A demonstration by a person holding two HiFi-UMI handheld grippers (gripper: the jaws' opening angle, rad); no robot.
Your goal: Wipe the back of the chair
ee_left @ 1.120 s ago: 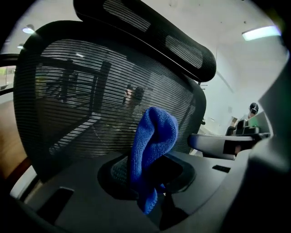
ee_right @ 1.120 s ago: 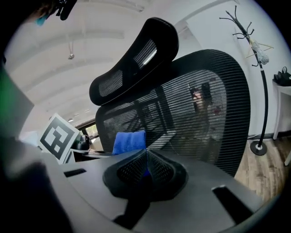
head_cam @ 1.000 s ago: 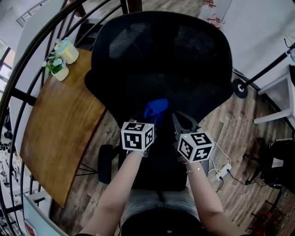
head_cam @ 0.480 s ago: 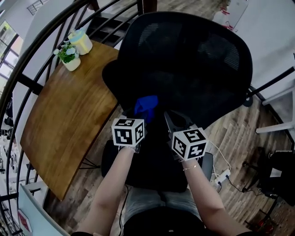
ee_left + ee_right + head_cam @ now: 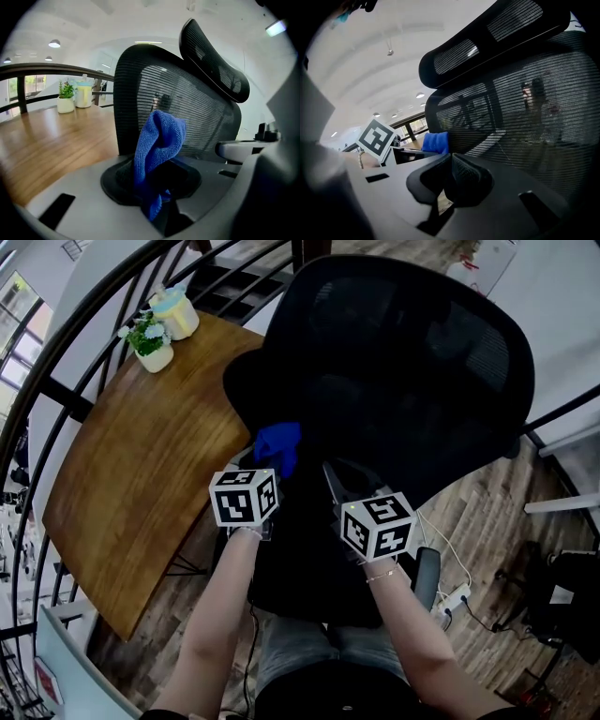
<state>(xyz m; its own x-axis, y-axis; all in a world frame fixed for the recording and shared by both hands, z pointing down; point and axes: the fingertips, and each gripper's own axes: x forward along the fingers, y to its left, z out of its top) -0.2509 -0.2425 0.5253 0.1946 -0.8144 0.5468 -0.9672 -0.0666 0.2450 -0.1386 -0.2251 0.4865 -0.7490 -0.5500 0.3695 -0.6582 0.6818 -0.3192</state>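
A black mesh office chair point(image 5: 394, 371) fills the middle of the head view, its back point(image 5: 187, 122) facing me and its headrest point(image 5: 487, 42) on top. My left gripper point(image 5: 267, 460) is shut on a blue cloth point(image 5: 278, 446), which stands bunched up between the jaws point(image 5: 159, 145) right at the lower left side of the chair back. My right gripper point(image 5: 339, 486) hangs beside it, jaws shut with nothing between them point(image 5: 452, 180), just short of the mesh. The blue cloth point(image 5: 436, 142) also shows in the right gripper view.
A curved wooden table point(image 5: 131, 474) lies to the left, with a small potted plant point(image 5: 150, 341) and a pale yellow container point(image 5: 176, 310) at its far end. A dark curved railing point(image 5: 66, 362) runs around it. A white power strip with cables point(image 5: 455, 596) lies on the wood floor at right.
Both grippers and the cloth have shifted left along the lower chair back, and the head view has swung so the chair sits further right.
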